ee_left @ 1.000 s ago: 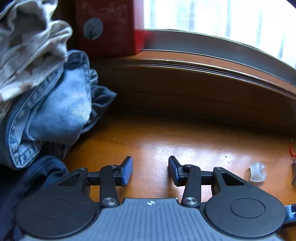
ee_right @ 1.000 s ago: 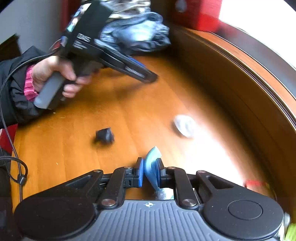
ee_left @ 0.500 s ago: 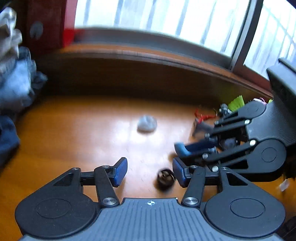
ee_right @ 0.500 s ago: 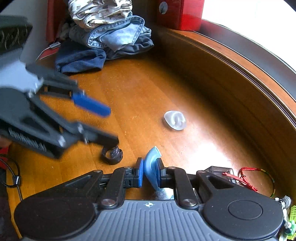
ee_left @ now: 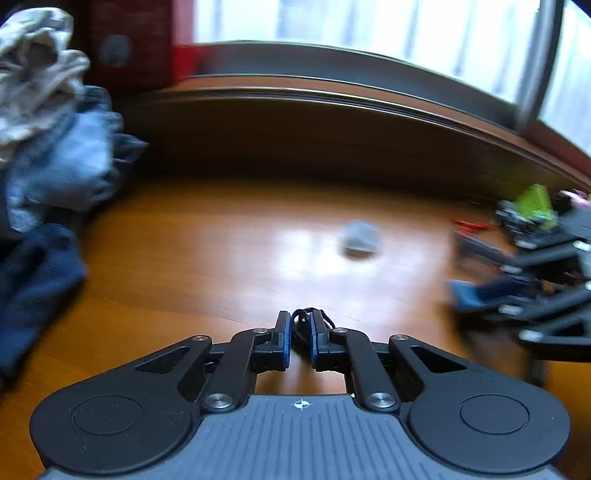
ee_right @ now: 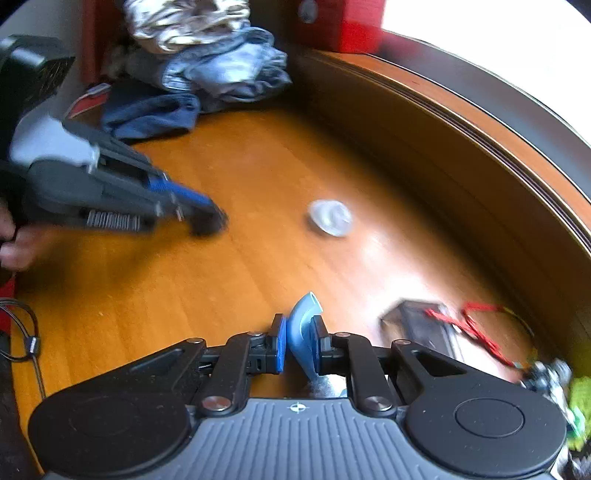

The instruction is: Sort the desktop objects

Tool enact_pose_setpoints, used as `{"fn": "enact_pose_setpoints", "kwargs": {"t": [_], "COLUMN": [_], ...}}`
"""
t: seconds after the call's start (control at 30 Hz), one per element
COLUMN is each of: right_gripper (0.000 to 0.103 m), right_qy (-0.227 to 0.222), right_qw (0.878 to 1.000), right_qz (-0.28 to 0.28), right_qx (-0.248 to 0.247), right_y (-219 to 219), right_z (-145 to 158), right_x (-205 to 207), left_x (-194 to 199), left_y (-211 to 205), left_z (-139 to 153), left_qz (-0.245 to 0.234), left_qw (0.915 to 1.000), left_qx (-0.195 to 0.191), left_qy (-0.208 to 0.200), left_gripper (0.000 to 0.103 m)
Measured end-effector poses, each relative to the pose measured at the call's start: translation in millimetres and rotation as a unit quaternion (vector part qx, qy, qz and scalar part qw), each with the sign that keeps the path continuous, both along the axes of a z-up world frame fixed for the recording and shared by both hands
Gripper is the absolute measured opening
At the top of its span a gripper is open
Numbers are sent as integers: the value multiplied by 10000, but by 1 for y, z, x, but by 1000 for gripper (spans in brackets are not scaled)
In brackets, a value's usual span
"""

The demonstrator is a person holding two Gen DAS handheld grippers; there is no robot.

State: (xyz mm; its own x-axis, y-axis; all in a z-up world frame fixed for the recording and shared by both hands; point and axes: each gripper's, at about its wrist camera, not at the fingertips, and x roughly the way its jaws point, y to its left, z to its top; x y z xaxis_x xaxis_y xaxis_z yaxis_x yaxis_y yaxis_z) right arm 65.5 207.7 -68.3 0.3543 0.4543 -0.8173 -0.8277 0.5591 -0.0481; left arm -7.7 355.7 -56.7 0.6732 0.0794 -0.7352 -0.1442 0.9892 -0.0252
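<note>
My left gripper [ee_left: 300, 321] is closing on a small black ring [ee_left: 298, 314], which is squeezed between its blue pads just above the wooden desk [ee_left: 207, 258]. In the right wrist view the left gripper [ee_right: 207, 218] comes in blurred from the left, held by a person's hand [ee_right: 14, 243]. My right gripper [ee_right: 300, 325] is shut on a light blue curved plastic piece [ee_right: 302, 314] that sticks up between its pads. A translucent white lump [ee_right: 330, 217] lies on the desk between the two grippers. The same white lump [ee_left: 360, 236] shows ahead of the left gripper.
A pile of folded jeans and clothes [ee_right: 221, 62] fills the far left corner beside a red box [ee_right: 343, 22]. A raised wooden sill [ee_left: 332, 122] runs along the back. A small dark box with a red cord [ee_right: 417, 325] and green clutter [ee_left: 533, 201] lie at the right.
The left gripper swung over from the clothes pile to the black ring, stood open beside it, and has now shut on it. The right gripper kept hold of the blue piece.
</note>
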Motion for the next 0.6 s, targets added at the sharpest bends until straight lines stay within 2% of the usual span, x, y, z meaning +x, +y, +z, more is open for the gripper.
{"fn": "enact_pose_setpoints", "kwargs": {"t": [0.1,0.13,0.2,0.23,0.27,0.37,0.47,0.6], "right_gripper": [15,15,15,15,15,15,14,13], "right_qy": [-11,-7,19,21,6,-42,-53,-174], "right_qw": [9997,9995,9986,9978,9968,9920,9860,9773], "right_qz": [-242,-317,-439,-499,-569,-795,-1056,-1445], "right_qx": [39,83,293,425,566,982,1287,1538], "right_y": [-12,-17,-24,-27,-30,-41,-54,-78], "right_z": [3,5,11,15,19,30,39,49], "right_x": [1,1,-2,-3,-6,-14,-22,-35], "left_x": [10,11,5,-1,-6,-18,-22,-24], "left_y": [19,26,36,36,35,23,5,-24], "left_z": [4,9,25,32,40,56,58,50], "left_qz": [444,521,519,515,518,303,-36,-556], "left_qw": [9981,9976,9975,9966,9950,9933,9948,9961], "left_qx": [421,450,281,287,337,485,474,233], "left_qy": [-3,-44,-379,-574,-779,-1004,-901,-650], "left_gripper": [14,20,45,66,73,73,73,73]}}
